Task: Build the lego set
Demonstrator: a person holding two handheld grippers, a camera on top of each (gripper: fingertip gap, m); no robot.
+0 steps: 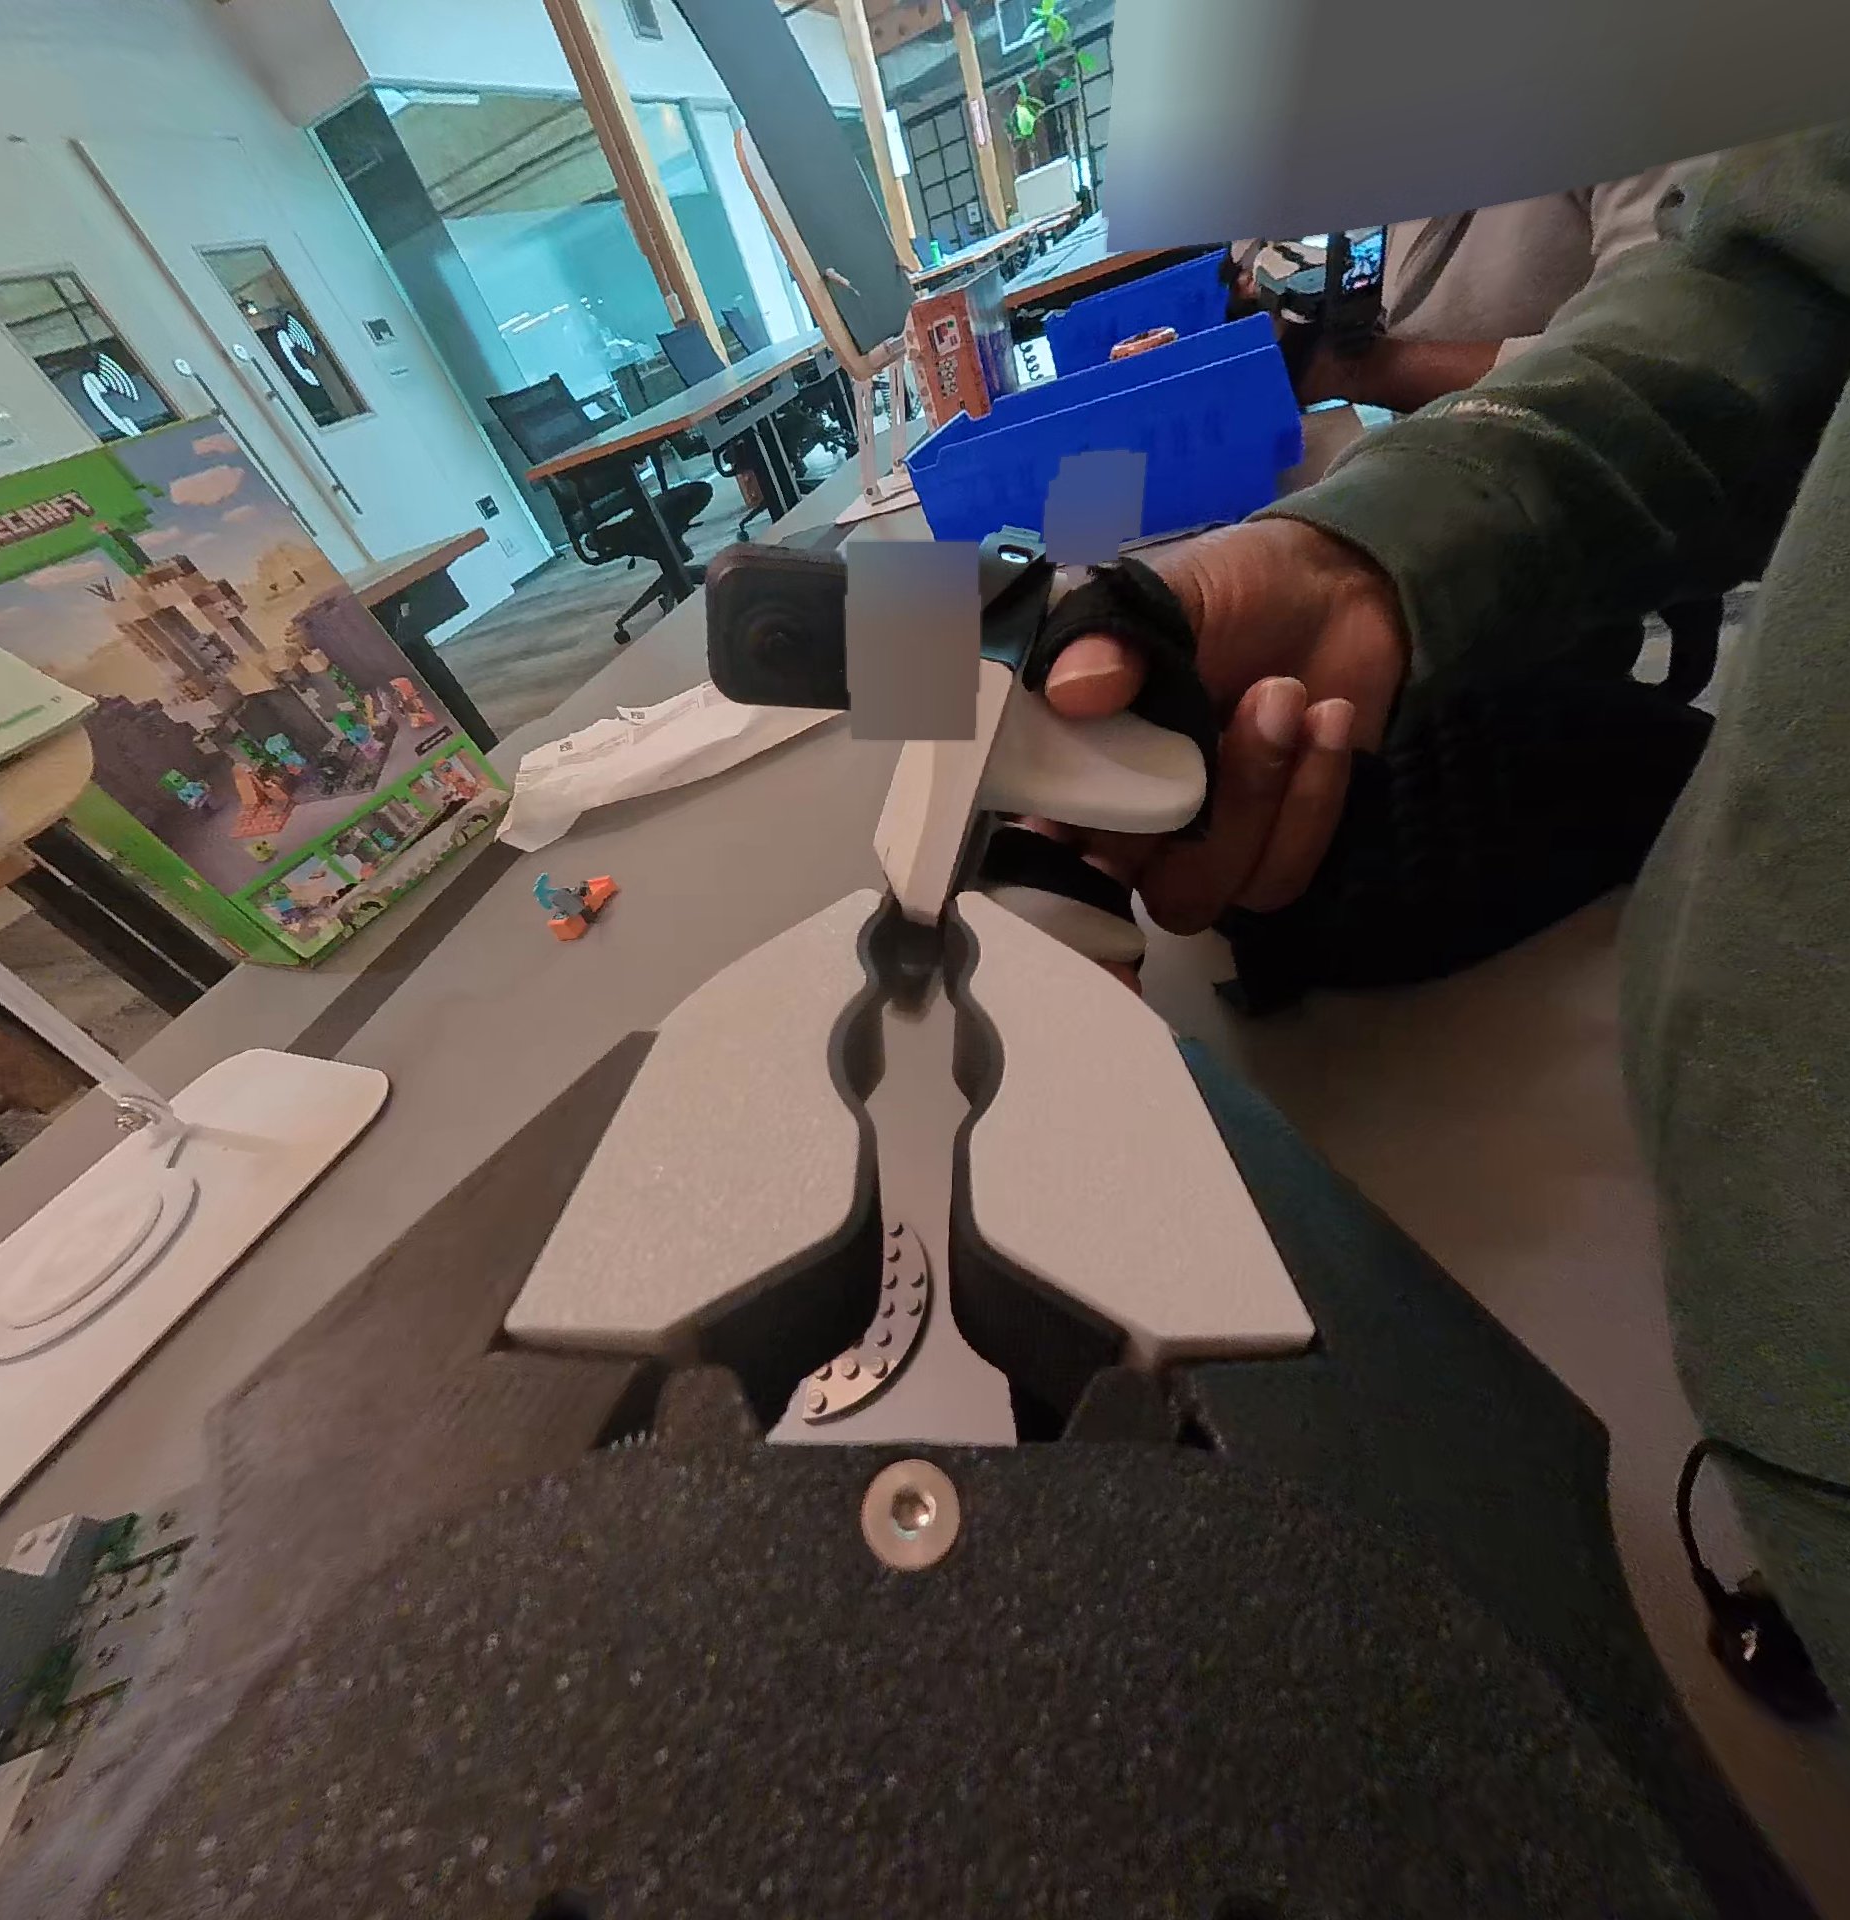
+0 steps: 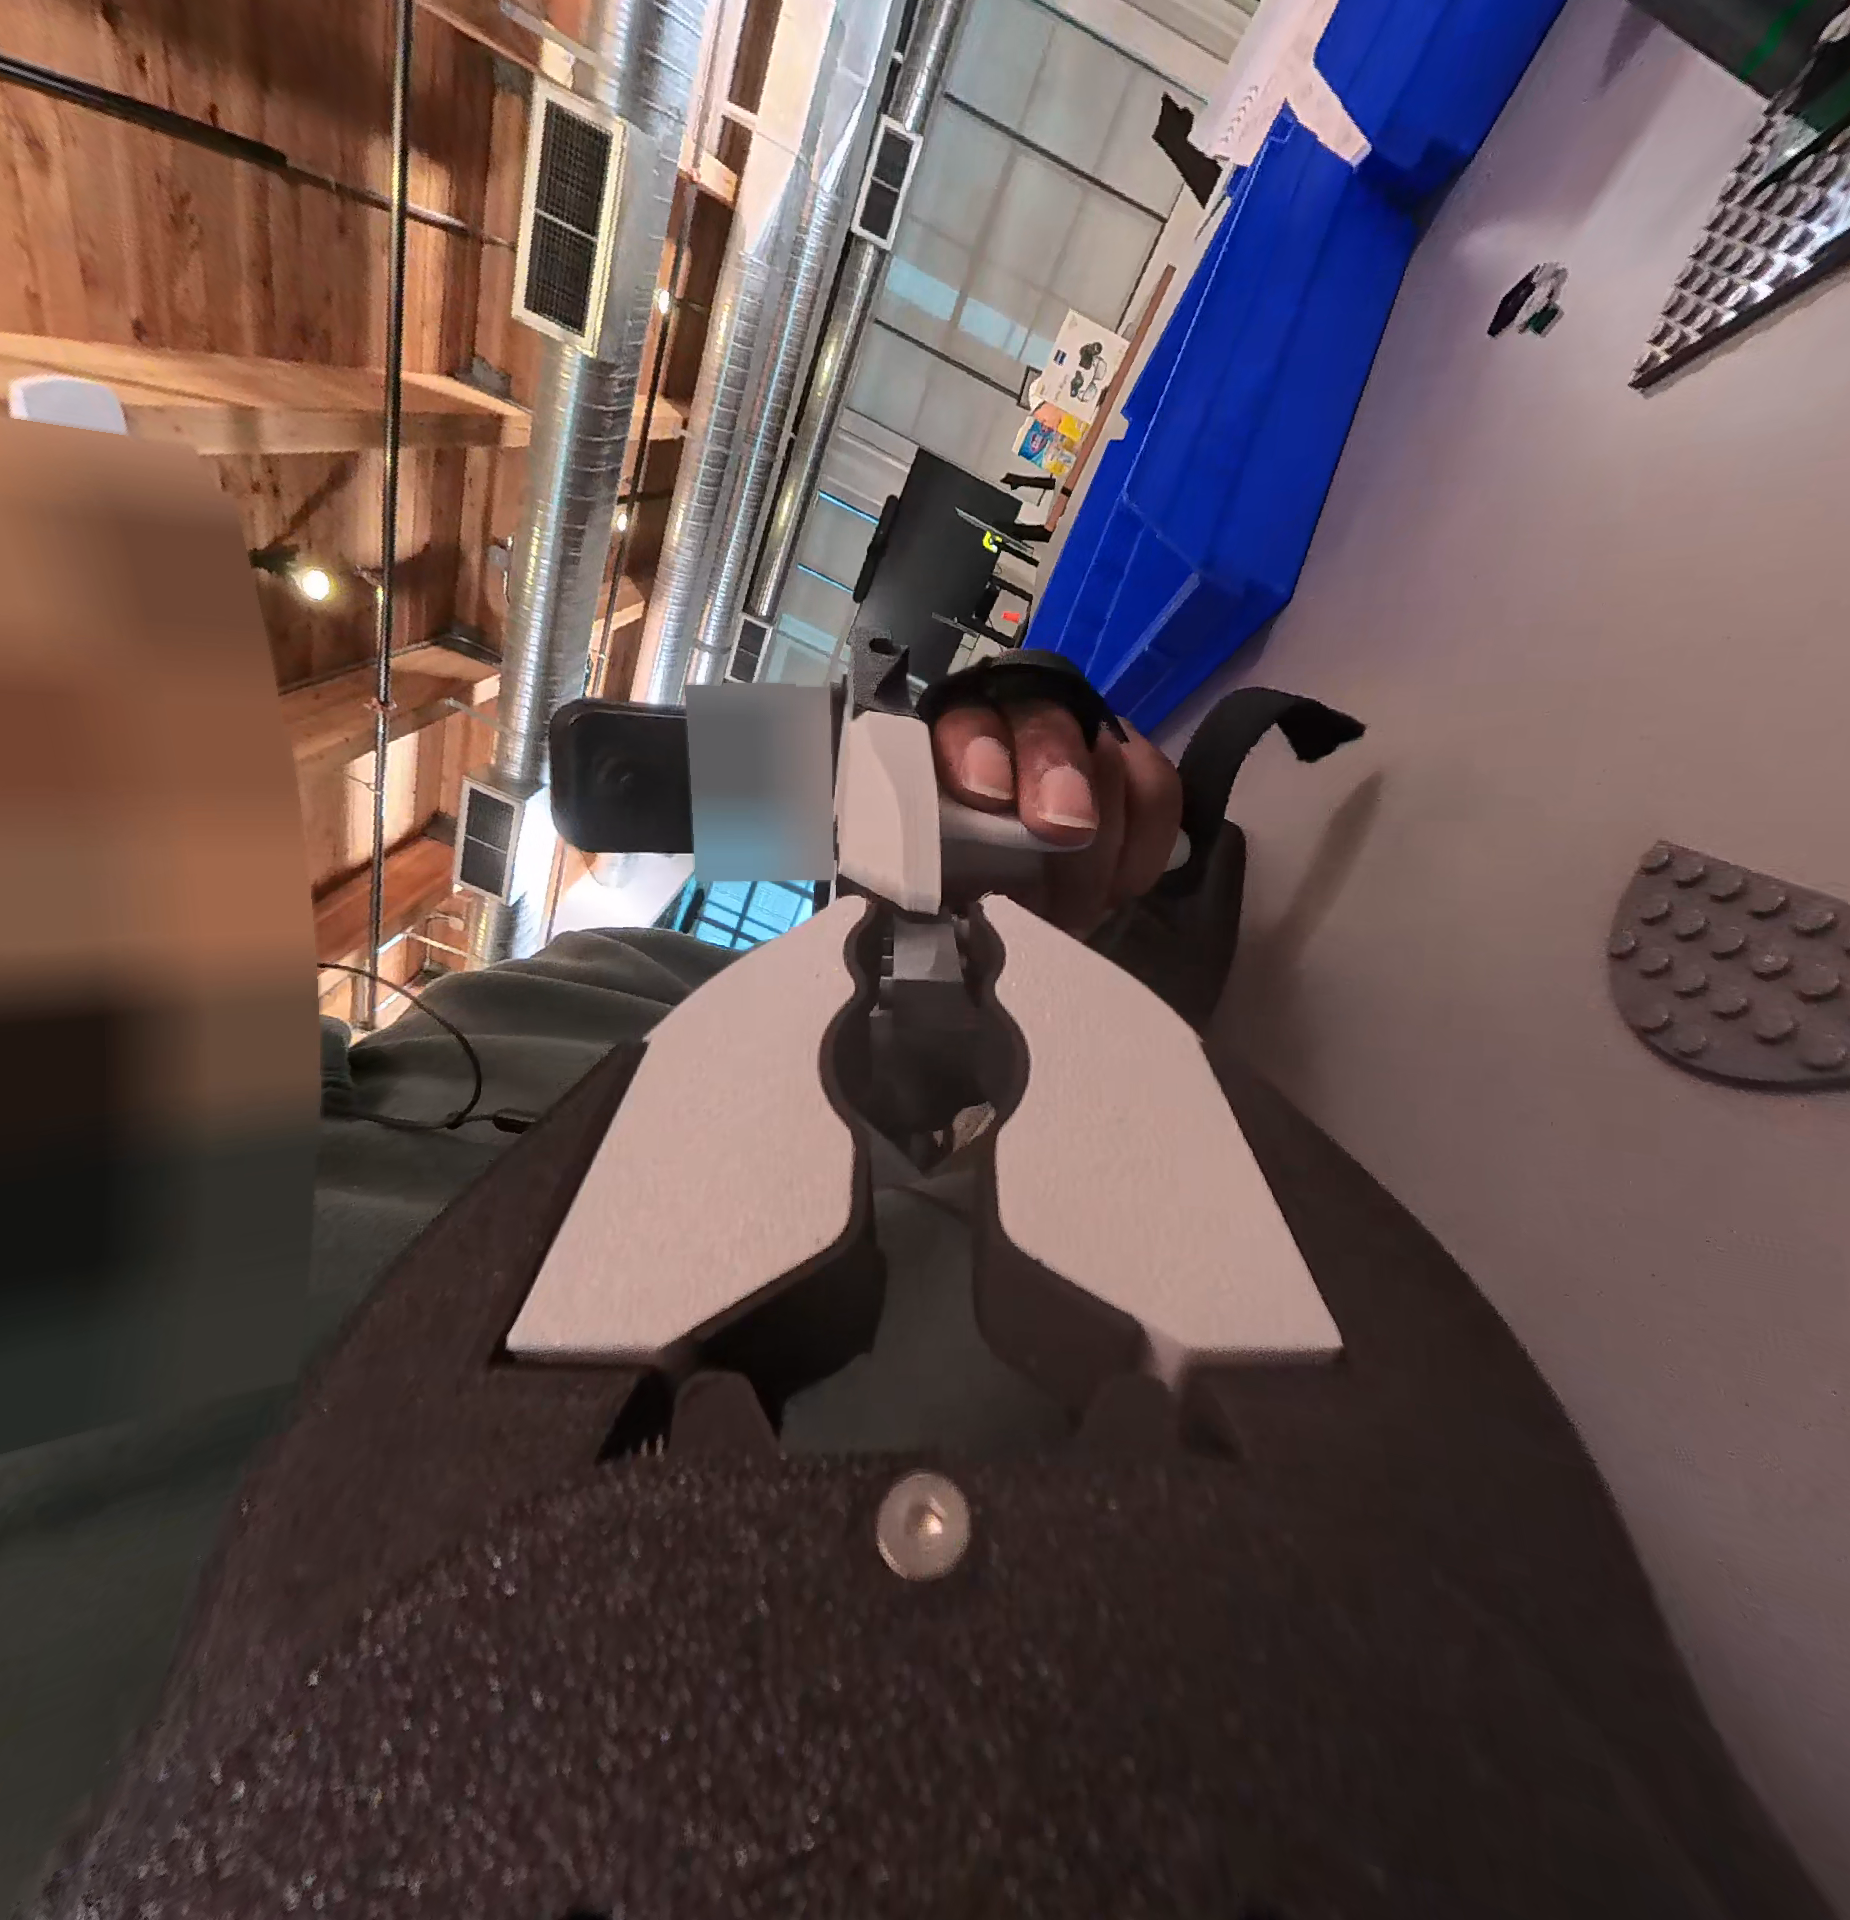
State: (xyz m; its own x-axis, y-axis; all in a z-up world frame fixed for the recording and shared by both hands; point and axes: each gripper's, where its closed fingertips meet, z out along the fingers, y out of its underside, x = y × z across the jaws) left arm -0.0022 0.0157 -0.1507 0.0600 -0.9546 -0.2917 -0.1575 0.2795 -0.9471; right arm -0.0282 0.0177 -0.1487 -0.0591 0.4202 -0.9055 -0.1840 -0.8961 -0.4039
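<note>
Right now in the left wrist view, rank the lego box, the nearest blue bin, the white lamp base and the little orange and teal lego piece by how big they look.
1. Lego box
2. White lamp base and nearest blue bin: similar in the picture, and the base lies nearer the camera, so unranked
3. Orange and teal lego piece, clearly smallest

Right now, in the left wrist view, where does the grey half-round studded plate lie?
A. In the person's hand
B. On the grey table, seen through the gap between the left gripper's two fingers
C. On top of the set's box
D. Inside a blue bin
B: the grey half-round plate lies flat on the table, seen in the gap behind the tips of the left gripper, untouched.
</note>
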